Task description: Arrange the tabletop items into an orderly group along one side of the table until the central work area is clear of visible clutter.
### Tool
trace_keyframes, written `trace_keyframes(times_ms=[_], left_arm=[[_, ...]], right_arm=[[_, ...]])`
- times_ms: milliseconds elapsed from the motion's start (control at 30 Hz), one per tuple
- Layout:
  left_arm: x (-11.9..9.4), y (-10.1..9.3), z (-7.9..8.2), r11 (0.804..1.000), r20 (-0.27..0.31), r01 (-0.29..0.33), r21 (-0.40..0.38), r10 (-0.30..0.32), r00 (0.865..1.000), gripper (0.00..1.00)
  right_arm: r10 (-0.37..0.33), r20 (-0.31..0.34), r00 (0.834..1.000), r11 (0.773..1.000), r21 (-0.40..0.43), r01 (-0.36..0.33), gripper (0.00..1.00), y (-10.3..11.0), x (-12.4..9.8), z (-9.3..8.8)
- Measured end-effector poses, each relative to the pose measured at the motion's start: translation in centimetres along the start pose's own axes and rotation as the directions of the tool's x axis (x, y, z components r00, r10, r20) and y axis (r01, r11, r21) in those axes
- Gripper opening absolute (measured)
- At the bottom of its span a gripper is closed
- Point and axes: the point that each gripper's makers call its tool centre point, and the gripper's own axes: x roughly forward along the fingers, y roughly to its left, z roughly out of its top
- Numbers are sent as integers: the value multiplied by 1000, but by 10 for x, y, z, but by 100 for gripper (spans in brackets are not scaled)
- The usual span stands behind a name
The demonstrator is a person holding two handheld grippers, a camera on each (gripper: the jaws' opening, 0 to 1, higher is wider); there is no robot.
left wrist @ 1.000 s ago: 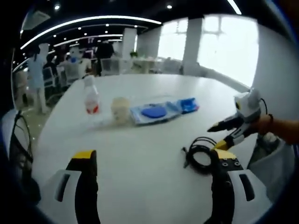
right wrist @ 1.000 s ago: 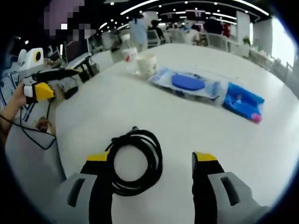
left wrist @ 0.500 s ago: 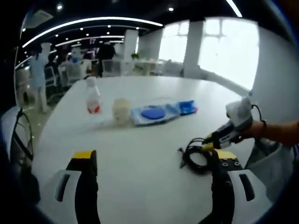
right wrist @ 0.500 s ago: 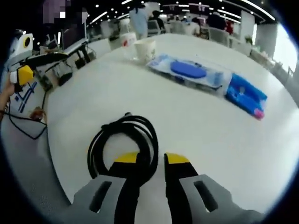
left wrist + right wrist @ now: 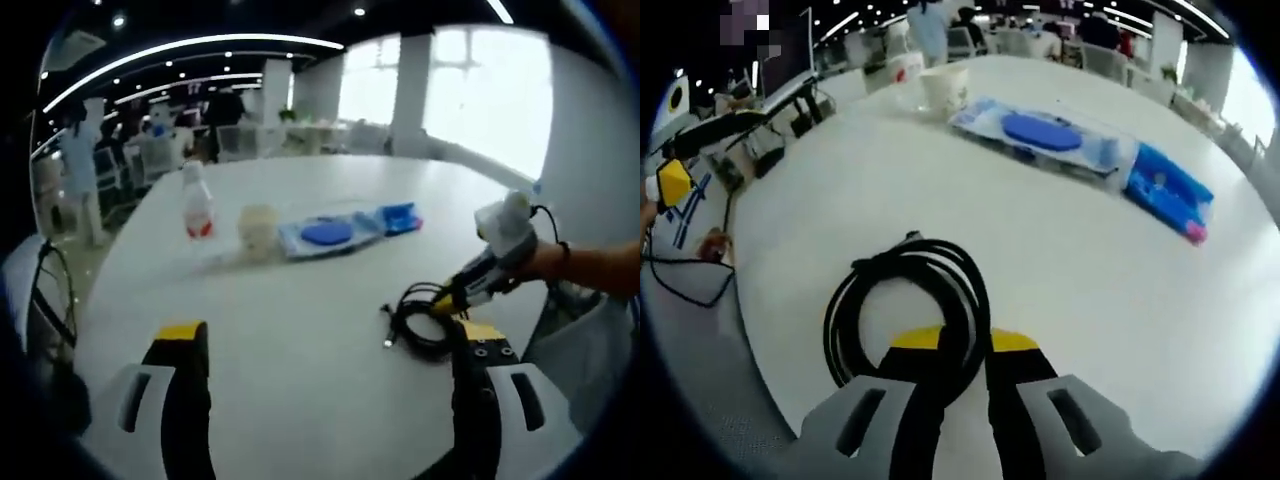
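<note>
A coiled black cable [image 5: 908, 296] lies at the near edge of the white table [image 5: 840, 190]. My right gripper [image 5: 963, 342] is shut on the coil's near strands. In the left gripper view that same gripper [image 5: 452, 297] reaches in from the right and pinches the cable [image 5: 415, 322]. My left gripper [image 5: 330, 335] is open wide over bare tabletop, with nothing between its jaws. Farther back stand a plastic bottle [image 5: 197, 205] and a paper cup [image 5: 258, 231]. A clear pack with a blue disc [image 5: 326, 234] and a small blue box [image 5: 400, 216] lie in a row beside them.
The row of items is also in the right gripper view: bottle [image 5: 902, 68], cup [image 5: 943, 87], clear pack [image 5: 1045, 134], blue box [image 5: 1170, 190]. Thin cords [image 5: 685, 270] hang off the table's left edge. Chairs, tables and people stand in the background.
The right gripper's jaws, wide apart a second ago, have come together on the cable coil. The left gripper has stayed open in about the same place.
</note>
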Motion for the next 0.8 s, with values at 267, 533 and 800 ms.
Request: trace_keyframes(times_ms=[267,533,800], left_arm=[[-1,0,-3,1000,-6,-2,-2,2,1000,96],[-2,0,-5,1000,-9,-4,2,4,1000,96],[-2,-1,-5,1000,-12,-4,4,4,1000,96]], right_arm=[[1,-23,1000,998,55,0,8,-1,1,-1],[11,-31,999,991,131,-7,6,-4,-1,-2],[54,-36,998,982,184,-46,5,0,-11,0]])
